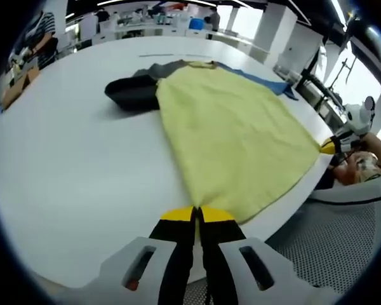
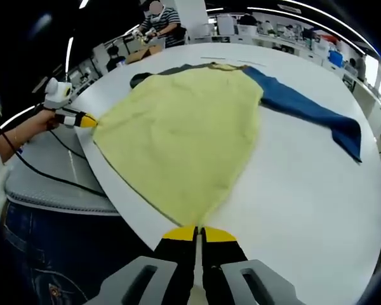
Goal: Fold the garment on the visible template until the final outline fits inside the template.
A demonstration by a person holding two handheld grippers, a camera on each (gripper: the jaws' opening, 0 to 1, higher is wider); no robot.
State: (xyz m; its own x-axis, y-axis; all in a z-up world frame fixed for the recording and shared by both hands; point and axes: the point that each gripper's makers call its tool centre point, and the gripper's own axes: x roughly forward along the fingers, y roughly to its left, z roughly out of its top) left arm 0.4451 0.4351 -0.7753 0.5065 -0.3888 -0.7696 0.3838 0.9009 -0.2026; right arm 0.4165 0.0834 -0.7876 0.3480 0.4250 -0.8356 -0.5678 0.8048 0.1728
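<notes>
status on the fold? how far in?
Early. Done: garment spread flat on the table, sleeves out. In hand: left gripper and right gripper each shut on a hem corner. Left: every fold; blue sleeve and dark sleeve remain unfolded.

Left tongs (image 1: 197, 215) clamp the garment (image 1: 232, 136) hem — table (image 1: 76, 171) white.

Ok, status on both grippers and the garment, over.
Left gripper and right gripper each shut on a hem corner of the yellow garment. Garment spread on white table, sleeves out. Nothing blocking.
</notes>
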